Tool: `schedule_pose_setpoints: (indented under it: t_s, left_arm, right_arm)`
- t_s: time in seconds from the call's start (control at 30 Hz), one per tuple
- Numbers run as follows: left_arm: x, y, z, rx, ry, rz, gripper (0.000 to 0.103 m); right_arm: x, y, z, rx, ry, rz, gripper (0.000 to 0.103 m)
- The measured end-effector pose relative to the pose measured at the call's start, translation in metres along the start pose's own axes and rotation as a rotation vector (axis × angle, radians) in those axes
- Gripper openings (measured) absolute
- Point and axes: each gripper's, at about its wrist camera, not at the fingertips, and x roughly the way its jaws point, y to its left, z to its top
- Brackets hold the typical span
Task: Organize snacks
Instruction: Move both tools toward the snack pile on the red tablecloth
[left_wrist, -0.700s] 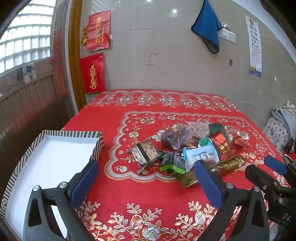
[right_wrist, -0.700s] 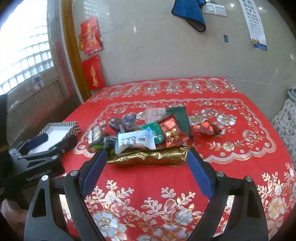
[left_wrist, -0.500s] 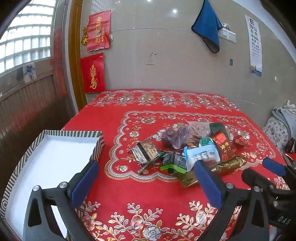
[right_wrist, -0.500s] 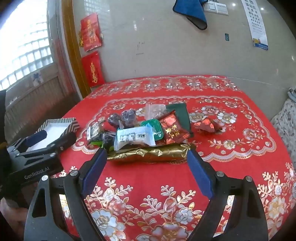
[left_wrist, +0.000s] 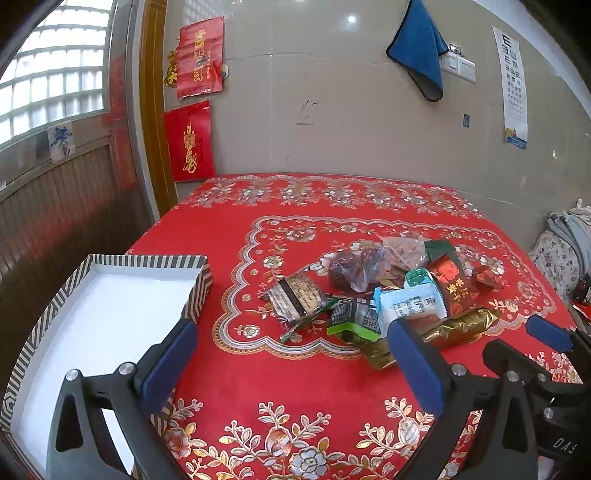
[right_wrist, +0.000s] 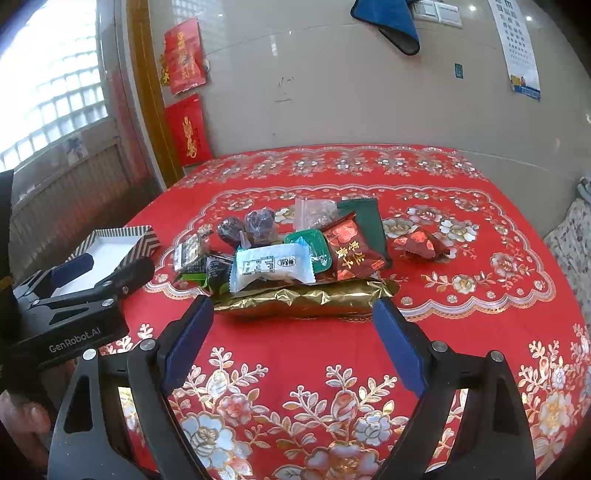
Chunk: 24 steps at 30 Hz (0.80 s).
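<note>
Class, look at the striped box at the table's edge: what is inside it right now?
The striped box shows only a bare white floor; no snack lies in it. The left gripper, jaws open, hides the near part of the floor, so that part cannot be checked. The snacks sit piled on the red tablecloth.

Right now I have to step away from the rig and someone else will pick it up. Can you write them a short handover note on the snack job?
Left gripper: jaws wide open, nothing between them, hovering between the striped box and the snack pile.
Right gripper: jaws wide open, empty, pointed at the gold packet at the near edge of the pile.
Snacks: all heaped mid-table on the red tablecloth, among them a white packet, a red packet and a small red candy lying apart to the right.
Done: nothing; the box holds no snacks.
Left: move every snack into the box, probably starting with the gold packet.
</note>
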Motion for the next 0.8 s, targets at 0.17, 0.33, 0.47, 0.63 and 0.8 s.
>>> schedule_pose_setpoints:
  t_s: [0.17,0.33,0.47,0.63,0.8]
  left_arm:
    - [0.005,0.004,0.000,-0.011,0.011,0.002,0.103]
    - [0.007,0.010,0.003,-0.004,0.014,0.017,0.103]
    - [0.010,0.020,0.012,0.002,0.025,0.018,0.103]
    - [0.009,0.030,0.024,0.036,0.035,0.027,0.103]
    - [0.021,0.033,0.035,0.057,0.128,-0.085,0.103]
  right_arm:
    - [0.003,0.001,0.000,-0.007,0.001,-0.004,0.089]
    - [0.008,-0.002,0.004,-0.027,0.016,-0.021,0.089]
    - [0.015,-0.002,0.013,-0.060,0.019,-0.025,0.089]
    - [0.026,-0.005,0.025,-0.093,0.036,-0.018,0.089]
    - [0.033,-0.005,0.026,-0.101,0.039,-0.006,0.089]
